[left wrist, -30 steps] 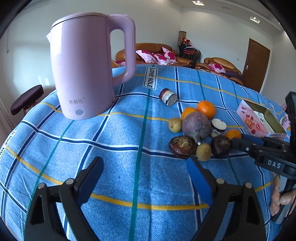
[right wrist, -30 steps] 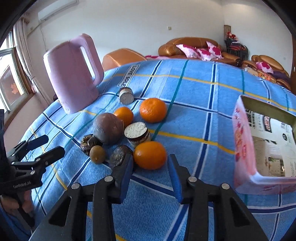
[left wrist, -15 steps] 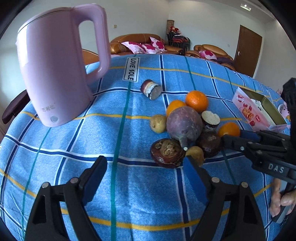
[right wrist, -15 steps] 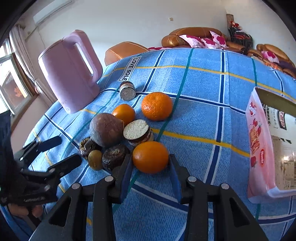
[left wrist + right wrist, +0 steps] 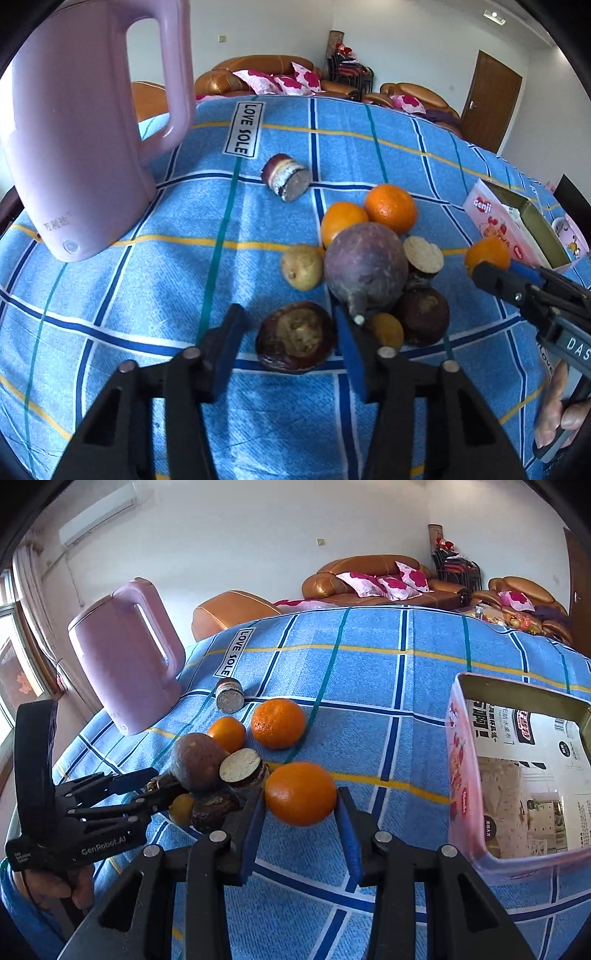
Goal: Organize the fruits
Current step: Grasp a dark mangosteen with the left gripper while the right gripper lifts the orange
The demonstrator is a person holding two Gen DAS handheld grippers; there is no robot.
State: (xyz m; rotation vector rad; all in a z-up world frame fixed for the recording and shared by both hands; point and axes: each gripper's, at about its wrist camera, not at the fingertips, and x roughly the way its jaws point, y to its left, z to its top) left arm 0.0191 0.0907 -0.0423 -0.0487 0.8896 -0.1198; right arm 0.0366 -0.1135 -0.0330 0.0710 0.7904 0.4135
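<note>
Closed in on the fruit pile from both sides over the past second. Brought the left gripper [image 5: 288, 343] forward until its blue pads bracketed the split dark fruit [image 5: 295, 338] at the near edge of the pile; jaws stood wide, nothing clamped, the right pad just beside the big purple fruit [image 5: 365, 267] and its stub. Brought the right gripper [image 5: 301, 823] up around the nearest orange [image 5: 300, 793]; fingers lay just beside both flanks of it, though could not tell whether they pressed on it or only framed it. Left the pile otherwise undisturbed on the blue checked tablecloth [image 5: 110, 295]: two more oranges [image 5: 390, 207] behind, a pale brown fruit [image 5: 302, 266] to the left, a cut dark piece [image 5: 240, 766] in the middle, a small can [image 5: 286, 177] apart toward the pink kettle [image 5: 81, 147].

Judged the step in hand as the pick of the first fruits, with the open pink box [image 5: 517, 775] to the right as the likely destination. Called next for closing the right fingers firmly on the orange, then lifting clear without nudging the neighbouring pieces. Needed the left pads centred on the dark fruit before squeezing, and gently, given its soft, split skin.
</note>
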